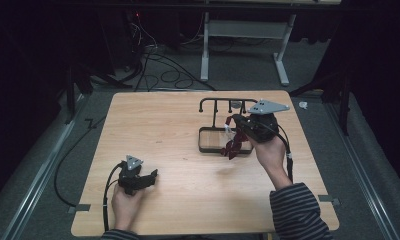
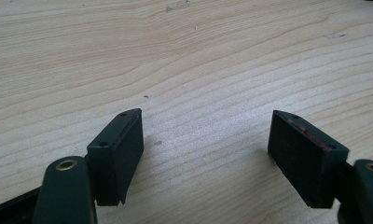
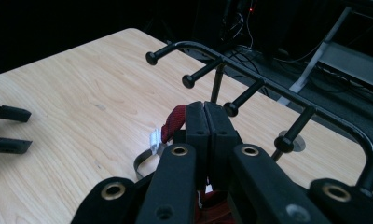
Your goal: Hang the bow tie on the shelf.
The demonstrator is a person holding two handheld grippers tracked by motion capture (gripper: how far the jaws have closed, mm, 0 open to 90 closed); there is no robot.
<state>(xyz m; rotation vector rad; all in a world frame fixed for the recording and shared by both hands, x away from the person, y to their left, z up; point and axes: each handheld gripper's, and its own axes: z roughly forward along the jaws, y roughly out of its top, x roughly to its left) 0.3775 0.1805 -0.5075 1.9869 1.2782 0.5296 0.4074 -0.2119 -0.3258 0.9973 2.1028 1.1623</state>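
Note:
A black peg rack [image 1: 223,100] with a rectangular base tray [image 1: 207,148] stands right of centre on the wooden table [image 1: 163,130]. My right gripper [image 1: 239,125] is above the tray, shut on a dark red strap [image 1: 234,145] that hangs down toward the tray. In the right gripper view the closed jaws [image 3: 204,105] pinch the red strap [image 3: 174,120], which carries a white tag [image 3: 155,139], just in front of the rack's pegs [image 3: 234,106]. My left gripper [image 1: 152,176] rests open at the table's front left. Its jaws [image 2: 204,114] are wide apart over bare wood.
A small grey disc [image 3: 294,142] lies on the table behind the rack. Beyond the far edge are floor cables [image 1: 160,70] and a white table frame [image 1: 248,35]. The left gripper [image 3: 7,128] shows far off at the left of the right gripper view.

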